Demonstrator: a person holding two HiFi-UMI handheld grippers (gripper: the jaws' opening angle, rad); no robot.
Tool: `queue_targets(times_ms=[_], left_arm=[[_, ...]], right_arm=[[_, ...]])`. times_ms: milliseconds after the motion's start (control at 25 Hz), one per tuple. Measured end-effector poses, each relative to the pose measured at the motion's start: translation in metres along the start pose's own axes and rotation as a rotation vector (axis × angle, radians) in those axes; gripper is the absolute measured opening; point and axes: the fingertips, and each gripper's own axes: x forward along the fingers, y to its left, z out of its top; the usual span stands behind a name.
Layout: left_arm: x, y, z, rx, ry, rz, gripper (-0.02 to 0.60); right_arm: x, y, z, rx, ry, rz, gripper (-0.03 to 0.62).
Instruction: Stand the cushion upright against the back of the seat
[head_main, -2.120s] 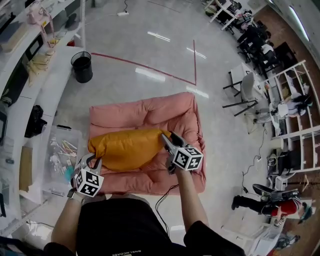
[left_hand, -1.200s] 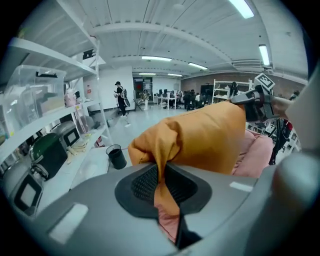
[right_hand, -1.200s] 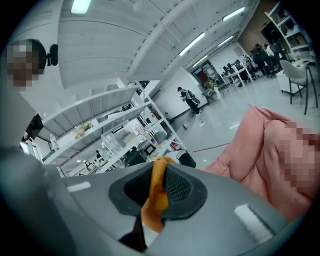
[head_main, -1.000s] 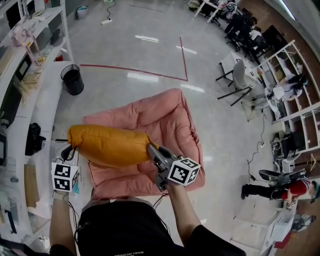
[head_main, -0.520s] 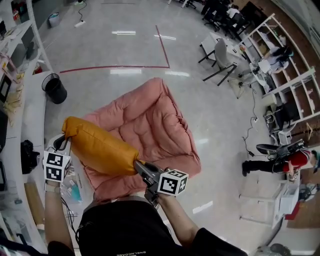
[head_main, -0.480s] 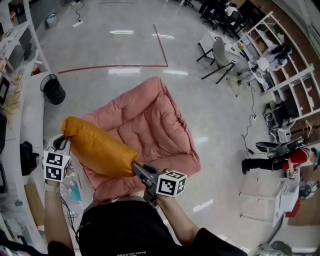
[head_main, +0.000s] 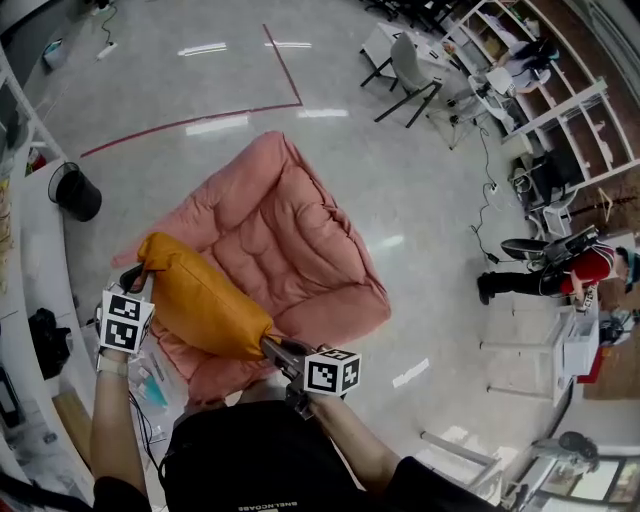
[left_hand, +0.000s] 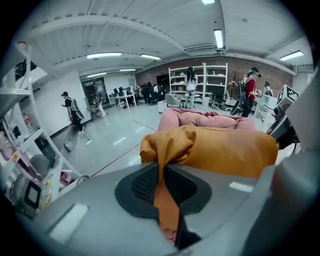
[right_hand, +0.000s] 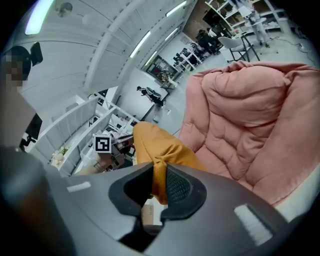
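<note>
An orange cushion (head_main: 205, 305) hangs lengthwise between my two grippers, above the near left edge of the pink padded seat (head_main: 290, 230). My left gripper (head_main: 138, 280) is shut on a pinch of fabric at the cushion's far left corner. My right gripper (head_main: 272, 348) is shut on the near right corner. In the left gripper view, orange fabric (left_hand: 165, 170) runs between the pads (left_hand: 145, 182), and the cushion (left_hand: 220, 150) fills the view, with the seat (left_hand: 200, 119) behind it. The right gripper view shows a fold of cushion (right_hand: 160, 150) clamped in that gripper (right_hand: 159, 185), with the seat (right_hand: 250, 115) to its right.
A black bin (head_main: 75, 192) stands on the floor at far left by a white bench (head_main: 35, 270). A clear box of small items (head_main: 150, 378) lies beside the seat's near corner. Red tape (head_main: 190, 120) marks the floor. Chairs (head_main: 405, 70), shelving (head_main: 560, 110) and a person (head_main: 545, 280) are on the right.
The cushion, held at both ends, has swung from across the seat to slant along its near left edge. Both grippers have moved lower and nearer, and the head view has turned.
</note>
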Motion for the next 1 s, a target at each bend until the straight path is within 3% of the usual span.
queue_targets(times_ms=[280, 480, 1000], left_arm=[[0.052, -0.040, 0.031, 0.039, 0.005, -0.096, 0.046], [0.089, -0.066, 0.054, 0.037, -0.017, -0.124, 0.043], [0.171, -0.114, 0.128, -0.013, -0.057, -0.151, 0.038]], right_arm=[[-0.026, -0.056, 0.017, 0.142, -0.107, -0.066, 0.041], [-0.043, -0.091, 0.030, 0.221, -0.189, -0.102, 0.041], [-0.083, -0.153, 0.088, 0.266, -0.338, -0.142, 0.041]])
